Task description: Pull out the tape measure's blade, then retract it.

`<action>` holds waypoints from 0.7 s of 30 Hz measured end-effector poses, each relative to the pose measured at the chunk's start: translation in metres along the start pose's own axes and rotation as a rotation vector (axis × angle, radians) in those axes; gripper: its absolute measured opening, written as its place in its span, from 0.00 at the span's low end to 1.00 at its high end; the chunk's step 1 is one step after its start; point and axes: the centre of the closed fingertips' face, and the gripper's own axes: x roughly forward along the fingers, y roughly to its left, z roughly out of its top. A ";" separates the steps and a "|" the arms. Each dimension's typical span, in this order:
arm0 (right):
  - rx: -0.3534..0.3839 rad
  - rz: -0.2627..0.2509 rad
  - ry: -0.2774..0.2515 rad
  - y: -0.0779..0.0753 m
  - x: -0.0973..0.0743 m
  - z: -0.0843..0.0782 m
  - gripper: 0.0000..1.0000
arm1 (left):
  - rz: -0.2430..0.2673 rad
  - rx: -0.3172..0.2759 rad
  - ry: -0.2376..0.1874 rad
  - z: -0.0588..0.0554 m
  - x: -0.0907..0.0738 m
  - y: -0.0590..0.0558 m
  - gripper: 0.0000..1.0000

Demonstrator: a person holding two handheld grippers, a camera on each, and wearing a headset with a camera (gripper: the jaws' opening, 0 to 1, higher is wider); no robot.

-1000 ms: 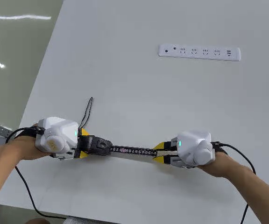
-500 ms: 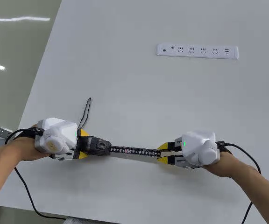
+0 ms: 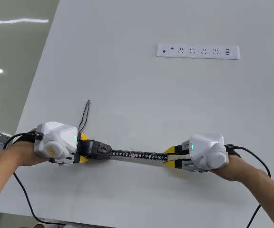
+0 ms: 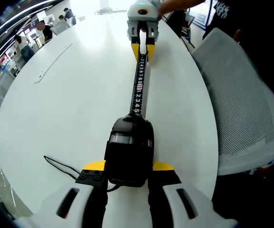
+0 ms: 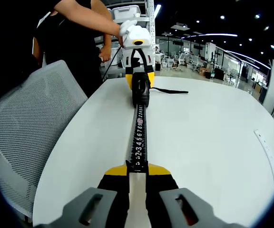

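My left gripper point(image 3: 82, 148) point(image 4: 127, 167) is shut on the black tape measure case point(image 3: 96, 149) point(image 4: 129, 150) point(image 5: 140, 88), near the table's front edge. The dark numbered blade point(image 3: 137, 155) point(image 4: 138, 85) point(image 5: 139, 137) runs out of the case to the right, just above the white table point(image 3: 141, 95). My right gripper point(image 3: 171, 157) point(image 5: 138, 168) is shut on the blade's end, its yellow fingertips point(image 3: 170, 150) pinching it. The case's thin black wrist strap point(image 3: 85, 115) lies on the table behind the left gripper.
A white power strip point(image 3: 197, 51) lies at the back right of the table. The table's left edge point(image 3: 32, 90) drops to a grey floor. A grey mesh chair point(image 4: 237, 104) point(image 5: 27, 133) stands close behind me. Black cables point(image 3: 23, 192) trail from both grippers.
My right gripper has moved to the right with the blade's end, so more blade is drawn out of the case. The left gripper and the case stay put.
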 end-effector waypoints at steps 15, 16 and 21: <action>0.005 0.003 0.003 0.000 -0.010 -0.008 0.09 | -0.010 0.003 0.005 0.004 -0.004 -0.001 0.29; 0.006 0.005 0.004 0.000 -0.010 -0.008 0.09 | -0.010 0.003 0.006 0.004 -0.004 -0.001 0.29; 0.016 0.002 0.001 0.000 -0.014 -0.011 0.09 | -0.011 -0.001 0.007 0.005 -0.007 -0.002 0.28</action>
